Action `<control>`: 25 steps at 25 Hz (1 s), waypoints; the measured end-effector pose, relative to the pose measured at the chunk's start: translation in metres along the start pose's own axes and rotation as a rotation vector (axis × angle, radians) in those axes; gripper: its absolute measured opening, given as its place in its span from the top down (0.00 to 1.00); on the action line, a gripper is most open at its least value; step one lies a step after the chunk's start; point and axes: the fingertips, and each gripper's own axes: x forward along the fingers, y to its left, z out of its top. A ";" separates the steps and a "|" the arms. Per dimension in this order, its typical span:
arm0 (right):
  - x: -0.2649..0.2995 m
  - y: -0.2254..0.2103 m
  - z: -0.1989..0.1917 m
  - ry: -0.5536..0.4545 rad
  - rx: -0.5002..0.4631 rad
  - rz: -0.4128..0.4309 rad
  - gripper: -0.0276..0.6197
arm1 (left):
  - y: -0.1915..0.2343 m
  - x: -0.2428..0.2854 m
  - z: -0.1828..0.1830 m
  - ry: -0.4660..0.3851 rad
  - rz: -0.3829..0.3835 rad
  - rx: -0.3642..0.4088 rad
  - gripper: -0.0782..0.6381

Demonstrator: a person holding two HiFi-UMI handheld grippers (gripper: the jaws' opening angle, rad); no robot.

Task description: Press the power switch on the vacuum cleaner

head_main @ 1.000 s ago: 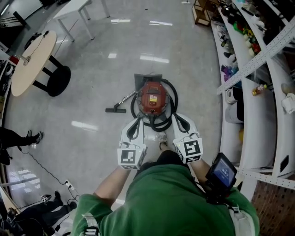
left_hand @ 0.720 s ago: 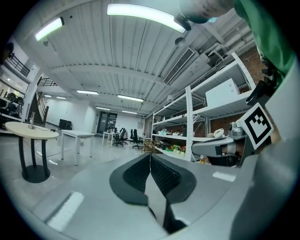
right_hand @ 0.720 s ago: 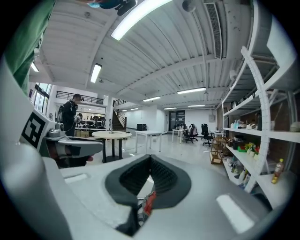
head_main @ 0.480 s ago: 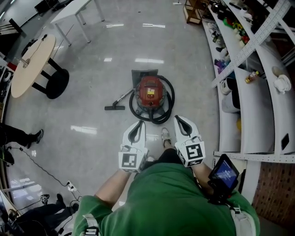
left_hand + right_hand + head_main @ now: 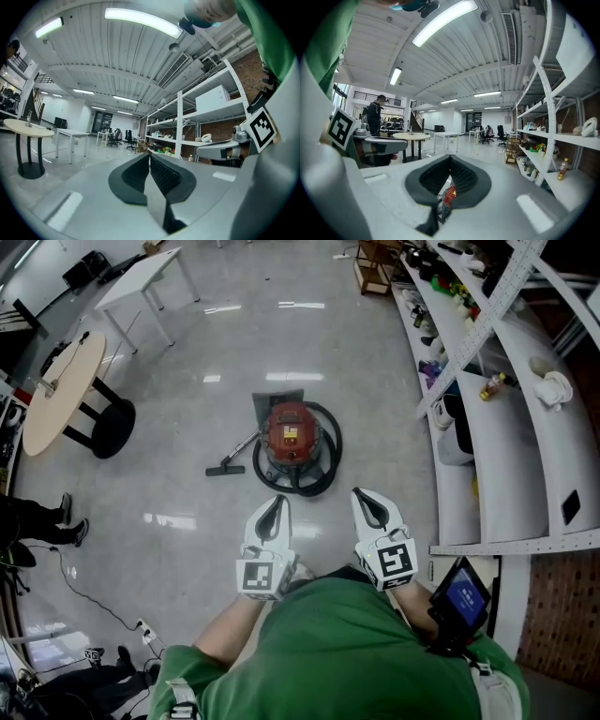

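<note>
Red vacuum cleaner (image 5: 290, 442) stands on the floor (image 5: 178, 399); left gripper (image 5: 276, 502) and right gripper (image 5: 362, 494), jaws together, hold nothing.

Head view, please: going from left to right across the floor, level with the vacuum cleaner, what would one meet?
Round wooden table → floor nozzle → red vacuum cleaner → white shelving.
</note>
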 end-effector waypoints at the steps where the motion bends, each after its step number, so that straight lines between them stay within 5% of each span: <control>1: -0.008 -0.003 -0.001 0.000 0.001 0.002 0.95 | -0.008 0.000 0.000 -0.001 -0.002 -0.001 0.88; 11: -0.069 -0.033 0.000 -0.034 0.009 0.019 0.95 | -0.094 -0.004 0.017 0.000 -0.052 -0.005 0.88; 25: -0.084 -0.032 -0.009 -0.038 0.043 0.054 0.95 | -0.114 -0.003 0.016 0.015 -0.051 -0.018 0.88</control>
